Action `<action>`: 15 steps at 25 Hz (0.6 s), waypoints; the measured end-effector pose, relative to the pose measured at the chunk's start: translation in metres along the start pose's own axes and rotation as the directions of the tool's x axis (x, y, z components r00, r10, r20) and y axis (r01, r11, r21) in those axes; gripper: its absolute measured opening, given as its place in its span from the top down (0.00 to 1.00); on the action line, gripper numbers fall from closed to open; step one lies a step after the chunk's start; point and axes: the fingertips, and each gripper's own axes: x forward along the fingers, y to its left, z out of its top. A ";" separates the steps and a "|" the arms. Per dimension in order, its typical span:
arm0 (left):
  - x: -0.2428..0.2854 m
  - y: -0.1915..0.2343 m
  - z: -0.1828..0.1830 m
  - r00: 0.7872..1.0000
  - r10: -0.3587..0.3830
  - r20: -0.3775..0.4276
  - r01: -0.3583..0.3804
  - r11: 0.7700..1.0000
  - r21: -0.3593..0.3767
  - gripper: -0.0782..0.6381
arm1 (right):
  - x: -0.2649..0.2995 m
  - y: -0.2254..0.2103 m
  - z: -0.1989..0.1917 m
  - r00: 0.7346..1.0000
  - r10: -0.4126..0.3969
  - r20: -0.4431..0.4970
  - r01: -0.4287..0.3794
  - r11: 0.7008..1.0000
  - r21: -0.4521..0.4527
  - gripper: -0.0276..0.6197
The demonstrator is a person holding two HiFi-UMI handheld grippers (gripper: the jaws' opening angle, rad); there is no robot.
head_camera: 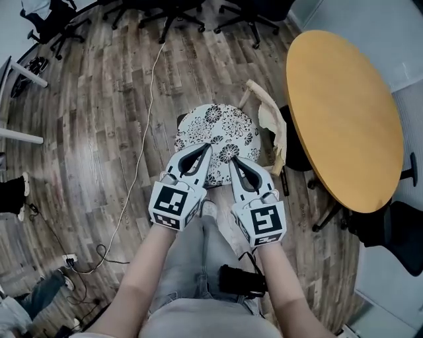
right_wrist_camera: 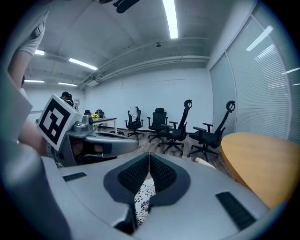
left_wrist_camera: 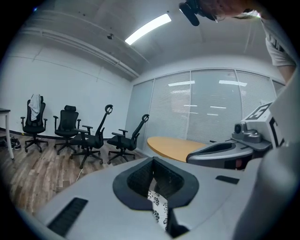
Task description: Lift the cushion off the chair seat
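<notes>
The round cushion, white with black flowers, lies flat on the chair seat in the head view. Both grippers hover side by side over its near edge, pointing away from me. My left gripper is shut, its tips meeting above the cushion's near left part. My right gripper is shut too, just right of it. In the left gripper view a strip of cushion shows below the shut left gripper. The right gripper view shows the cushion under the shut right gripper. Nothing is held.
A round wooden table stands at the right, close to the chair. A beige chair back rises beside the cushion. Black office chairs line the far side. A white cable runs along the wood floor at left.
</notes>
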 end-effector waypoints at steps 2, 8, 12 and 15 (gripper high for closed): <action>0.002 0.009 -0.012 1.000 0.006 -0.011 -0.006 1.000 -0.008 0.89 | 0.007 -0.002 -0.010 1.000 -0.015 -0.006 0.015 1.000 0.014 0.92; 0.011 0.036 -0.050 0.999 -0.005 -0.045 0.004 1.000 -0.023 0.89 | 0.036 0.003 -0.045 0.999 -0.017 -0.039 0.018 0.999 0.040 0.92; 0.022 0.053 -0.072 0.999 -0.005 -0.043 0.002 0.999 -0.052 0.89 | 0.057 0.008 -0.070 0.998 -0.006 -0.057 0.009 0.999 0.047 0.92; 0.030 0.066 -0.090 0.998 -0.005 -0.060 0.001 0.999 -0.054 0.89 | 0.072 0.006 -0.086 0.998 -0.018 -0.066 0.022 0.998 0.067 0.92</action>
